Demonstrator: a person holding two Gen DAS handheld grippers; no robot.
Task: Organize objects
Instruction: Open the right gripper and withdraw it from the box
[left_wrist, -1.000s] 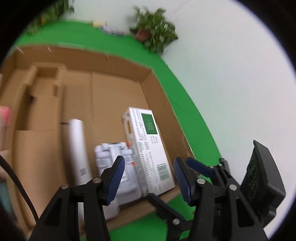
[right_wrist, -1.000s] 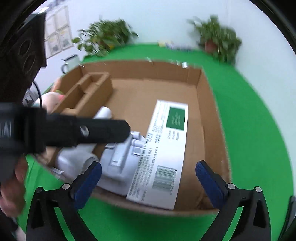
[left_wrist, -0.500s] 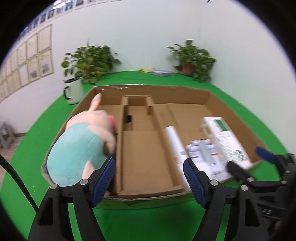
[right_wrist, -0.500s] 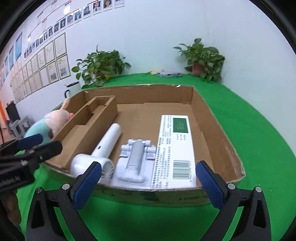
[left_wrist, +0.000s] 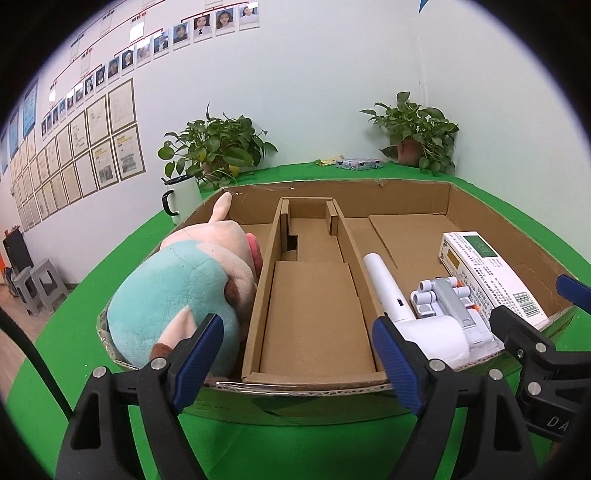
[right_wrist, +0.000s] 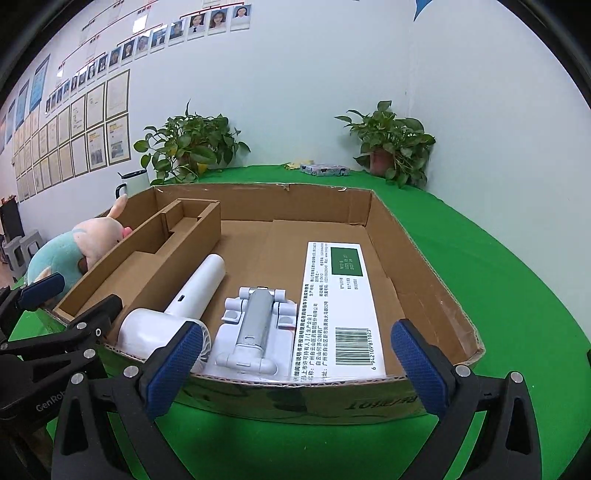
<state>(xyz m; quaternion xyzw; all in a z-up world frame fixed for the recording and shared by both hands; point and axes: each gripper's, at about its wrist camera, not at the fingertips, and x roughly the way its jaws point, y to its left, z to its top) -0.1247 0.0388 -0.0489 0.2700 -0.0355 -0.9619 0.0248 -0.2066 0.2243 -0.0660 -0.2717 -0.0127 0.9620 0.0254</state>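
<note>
Left wrist view: your left gripper (left_wrist: 297, 354) sits just short of the near wall of the cardboard box (left_wrist: 332, 188), which rests on the green surface (left_wrist: 92, 280). Its jaws are opening and nothing lies between them. The plush toy (left_wrist: 177, 291) fills the left compartment, pressed against the divider. The centre insert (left_wrist: 314, 314) holds nothing. In the right compartment lie the white hair dryer (left_wrist: 402, 310), the folding stand (left_wrist: 448, 302) beside it, and the white carton (left_wrist: 491, 277) furthest right. Part of your right gripper (left_wrist: 532, 325) shows at the right edge.

Right wrist view: your right gripper (right_wrist: 291, 362) is spread wide and empty, also just outside the near wall. The hair dryer (right_wrist: 177, 317), the folding stand (right_wrist: 255, 325) and the white carton (right_wrist: 343, 306) lie side by side directly ahead, the stand touching the carton's edge. The plush toy (right_wrist: 70, 254) shows beyond the insert at far left. A white mug (right_wrist: 133, 181) and two potted plants (right_wrist: 188, 147) stand behind the box.

Step in hand: by the look of it, you are between placements, with every visible item already in the box. Next move: select an item that needs repositioning, or withdraw. If you reach in, clear the near wall first, then descend; the close-packed items leave little finger room.
</note>
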